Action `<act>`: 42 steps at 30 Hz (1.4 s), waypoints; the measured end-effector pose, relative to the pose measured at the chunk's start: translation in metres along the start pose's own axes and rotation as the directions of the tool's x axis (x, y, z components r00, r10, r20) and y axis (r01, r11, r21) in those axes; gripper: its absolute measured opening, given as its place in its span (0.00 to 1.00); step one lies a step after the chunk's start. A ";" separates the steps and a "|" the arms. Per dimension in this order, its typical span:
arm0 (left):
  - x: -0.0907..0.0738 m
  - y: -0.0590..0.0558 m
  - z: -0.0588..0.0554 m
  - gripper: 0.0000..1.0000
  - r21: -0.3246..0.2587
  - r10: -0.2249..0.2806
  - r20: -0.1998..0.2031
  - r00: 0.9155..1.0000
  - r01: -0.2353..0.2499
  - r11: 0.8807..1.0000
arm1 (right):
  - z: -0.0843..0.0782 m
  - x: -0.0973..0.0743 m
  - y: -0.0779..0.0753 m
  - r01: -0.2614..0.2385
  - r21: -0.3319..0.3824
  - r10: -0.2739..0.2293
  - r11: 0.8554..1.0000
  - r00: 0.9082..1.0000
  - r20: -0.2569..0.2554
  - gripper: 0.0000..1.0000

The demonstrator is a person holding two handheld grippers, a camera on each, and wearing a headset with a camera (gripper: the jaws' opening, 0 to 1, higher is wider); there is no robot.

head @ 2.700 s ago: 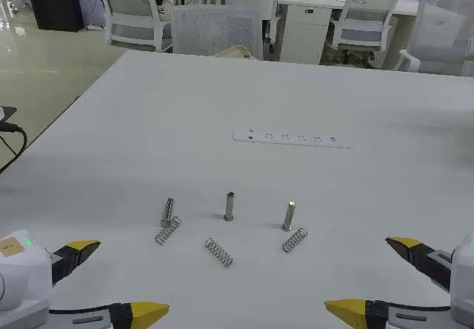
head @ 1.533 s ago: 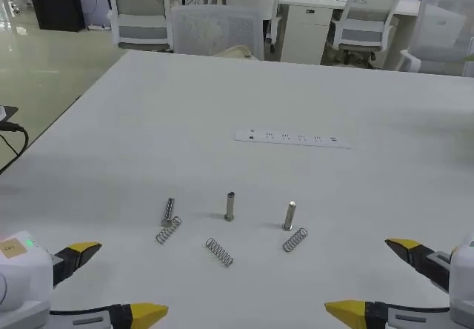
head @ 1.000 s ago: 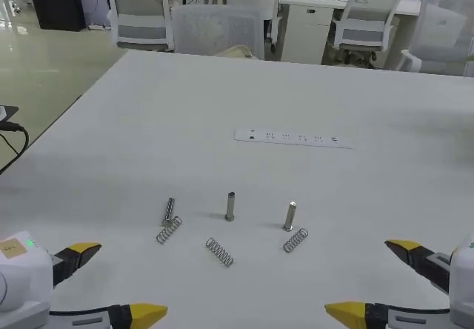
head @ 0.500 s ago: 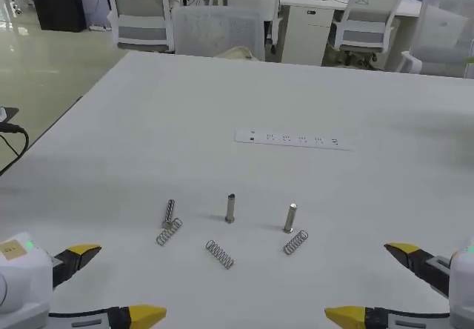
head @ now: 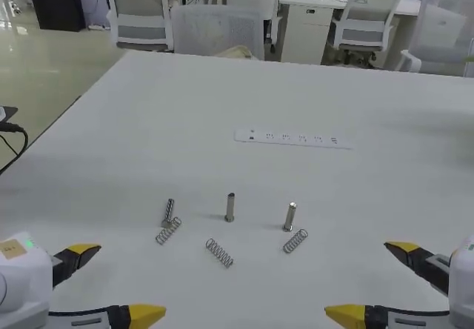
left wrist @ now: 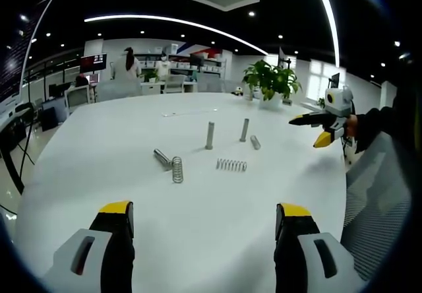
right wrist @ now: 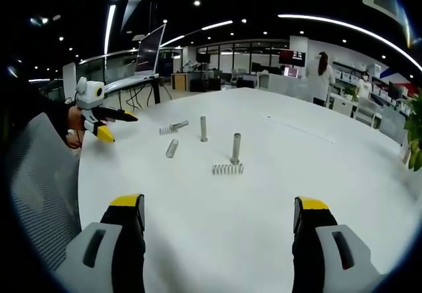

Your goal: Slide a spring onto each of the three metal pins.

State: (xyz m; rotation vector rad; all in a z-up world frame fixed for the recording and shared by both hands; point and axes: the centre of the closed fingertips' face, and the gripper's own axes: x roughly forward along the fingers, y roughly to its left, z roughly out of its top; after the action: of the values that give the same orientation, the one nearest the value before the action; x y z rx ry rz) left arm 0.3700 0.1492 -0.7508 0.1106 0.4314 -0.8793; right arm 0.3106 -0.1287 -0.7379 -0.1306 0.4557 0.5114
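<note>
Left yellow-tipped gripper [head: 115,283], right yellow-tipped gripper [head: 366,280]: agape, empty. Risk: thin steel coil spring [head: 218,253], 6 o'clock of middle upright steel pin [head: 229,207], may squirt out if pinched off-centre.

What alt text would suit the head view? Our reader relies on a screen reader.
Three loose springs lie on a white table beside three metal pins, two upright and one lying flat. The left gripper and right gripper, jaws open, sit at the bottom corners.
</note>
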 end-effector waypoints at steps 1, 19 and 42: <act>0.000 0.001 0.000 0.86 0.000 0.000 0.000 1.000 0.000 1.000 | 0.000 0.000 0.000 0.000 0.000 0.000 1.000 1.000 -0.002 0.93; 0.014 0.014 0.027 0.82 0.027 0.004 0.025 1.000 -0.005 1.000 | -0.001 -0.001 -0.002 0.007 0.005 -0.007 1.000 1.000 0.000 0.93; 0.050 0.043 0.067 0.72 0.063 0.027 0.034 0.999 -0.029 0.998 | -0.006 -0.002 -0.005 0.018 0.010 -0.018 1.000 1.000 -0.011 0.92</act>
State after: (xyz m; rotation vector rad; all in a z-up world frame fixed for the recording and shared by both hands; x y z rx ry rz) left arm 0.4526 0.1224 -0.7139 0.1596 0.3699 -0.8666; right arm 0.3093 -0.1352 -0.7421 -0.1272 0.4671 0.4909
